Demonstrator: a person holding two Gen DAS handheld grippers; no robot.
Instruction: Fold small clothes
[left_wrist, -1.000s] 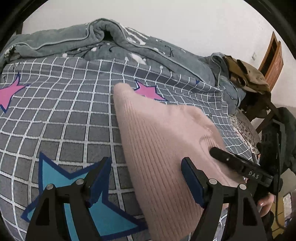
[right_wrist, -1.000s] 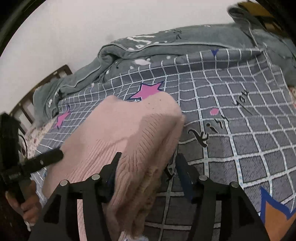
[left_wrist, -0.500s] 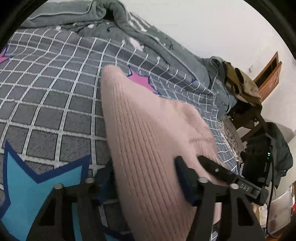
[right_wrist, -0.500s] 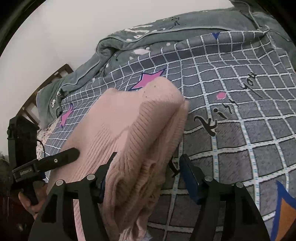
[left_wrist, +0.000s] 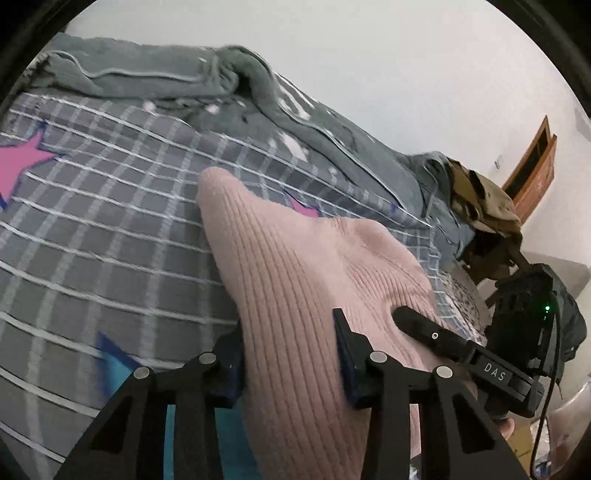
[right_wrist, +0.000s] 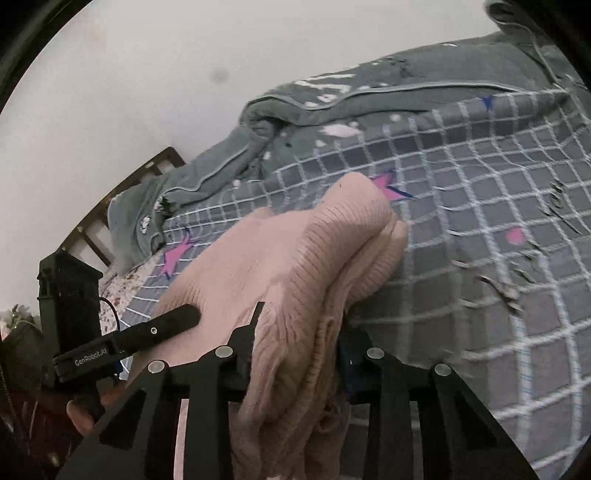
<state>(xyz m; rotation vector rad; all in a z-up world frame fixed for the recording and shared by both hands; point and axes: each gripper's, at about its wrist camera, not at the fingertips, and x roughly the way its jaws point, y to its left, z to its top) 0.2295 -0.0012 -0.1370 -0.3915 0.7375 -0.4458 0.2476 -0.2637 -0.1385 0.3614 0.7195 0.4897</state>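
Observation:
A pink ribbed knit garment (left_wrist: 295, 280) lies folded on the grey checked bedsheet (left_wrist: 110, 229). My left gripper (left_wrist: 288, 354) is shut on its left edge, the blue pads pressing thick fabric between them. My right gripper (right_wrist: 299, 339) is shut on the bunched right edge of the same garment (right_wrist: 295, 258), which shows several stacked layers. Each gripper shows in the other's view: the right one (left_wrist: 461, 350) at the garment's right side, the left one (right_wrist: 129, 339) at its left side. The near end of the garment hangs below both views.
A grey crumpled quilt (left_wrist: 258, 96) lies along the bed's far side by the white wall. A chair with heaped clothes (left_wrist: 480, 206) stands past the bed on the right. A wooden headboard (right_wrist: 122, 192) is at the left end.
Both grippers have closed on the pink garment's edges, the left one from wide open. The garment has been lifted and its far end has bunched up off the sheet.

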